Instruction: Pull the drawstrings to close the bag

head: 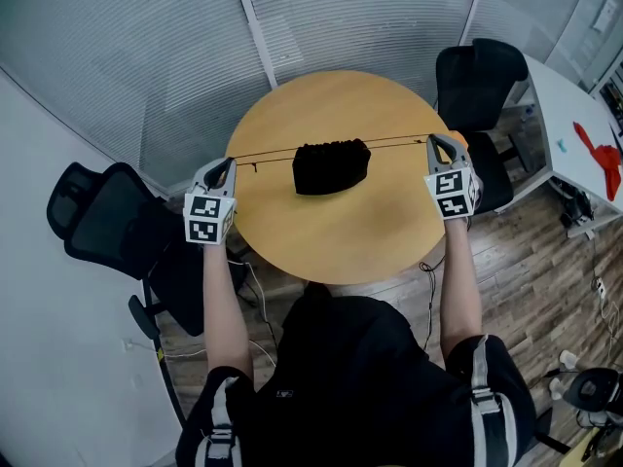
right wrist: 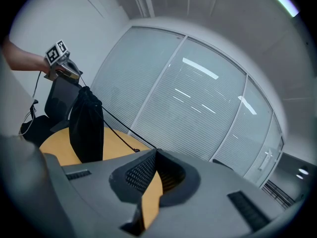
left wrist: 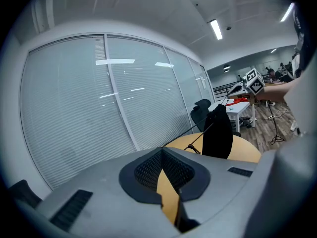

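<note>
A black drawstring bag lies in the middle of the round wooden table, its mouth gathered tight. Thin dark drawstrings run taut from the bag's top out to both sides. My left gripper is shut on the left string end at the table's left edge. At the right edge my right gripper is shut on the other end. In the left gripper view the string leads from the closed jaws to the bag. The right gripper view shows its string reaching the bag.
One black office chair stands left of the table and another at the back right. A white desk with a red object is at the far right. Glass walls with blinds lie behind the table.
</note>
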A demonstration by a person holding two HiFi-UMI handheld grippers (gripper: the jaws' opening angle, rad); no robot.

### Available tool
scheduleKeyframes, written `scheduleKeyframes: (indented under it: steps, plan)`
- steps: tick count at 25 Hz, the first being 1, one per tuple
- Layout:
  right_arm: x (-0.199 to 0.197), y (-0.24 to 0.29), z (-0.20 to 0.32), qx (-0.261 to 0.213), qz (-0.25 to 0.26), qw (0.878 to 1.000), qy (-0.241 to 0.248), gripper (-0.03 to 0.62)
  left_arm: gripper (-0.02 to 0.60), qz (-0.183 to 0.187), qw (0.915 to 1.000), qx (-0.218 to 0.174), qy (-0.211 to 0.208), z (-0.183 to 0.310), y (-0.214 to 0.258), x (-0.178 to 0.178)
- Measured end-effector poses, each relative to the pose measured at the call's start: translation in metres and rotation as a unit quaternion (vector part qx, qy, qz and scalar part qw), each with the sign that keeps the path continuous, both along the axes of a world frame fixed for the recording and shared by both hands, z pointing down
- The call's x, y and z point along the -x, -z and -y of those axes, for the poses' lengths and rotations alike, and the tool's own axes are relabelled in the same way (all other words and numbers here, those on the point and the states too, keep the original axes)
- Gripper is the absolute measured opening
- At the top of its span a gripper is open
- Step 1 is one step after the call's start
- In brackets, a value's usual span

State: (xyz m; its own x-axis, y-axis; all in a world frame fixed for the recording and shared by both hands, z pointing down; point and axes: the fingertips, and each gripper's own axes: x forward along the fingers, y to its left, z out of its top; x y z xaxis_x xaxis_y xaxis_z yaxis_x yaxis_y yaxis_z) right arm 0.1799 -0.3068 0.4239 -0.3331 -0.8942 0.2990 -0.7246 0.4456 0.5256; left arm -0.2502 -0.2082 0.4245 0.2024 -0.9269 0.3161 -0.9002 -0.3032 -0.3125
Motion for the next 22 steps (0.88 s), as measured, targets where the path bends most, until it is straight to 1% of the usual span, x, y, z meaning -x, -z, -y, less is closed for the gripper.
scheduleKeyframes:
  steps: [9, 22]
  plan:
    - [-0.006, -0.002, 0.003, -0.001, -0.007, 1.000, -0.010, 0.057, 0.014, -0.009, 0.9999, -0.007, 0.012, 0.002, 0.003, 0.009]
    - [-0.018, 0.004, 0.004, -0.006, -0.010, 0.999, -0.030, 0.055, 0.014, -0.017, 0.9996, -0.005, 0.023, 0.006, 0.001, 0.020]
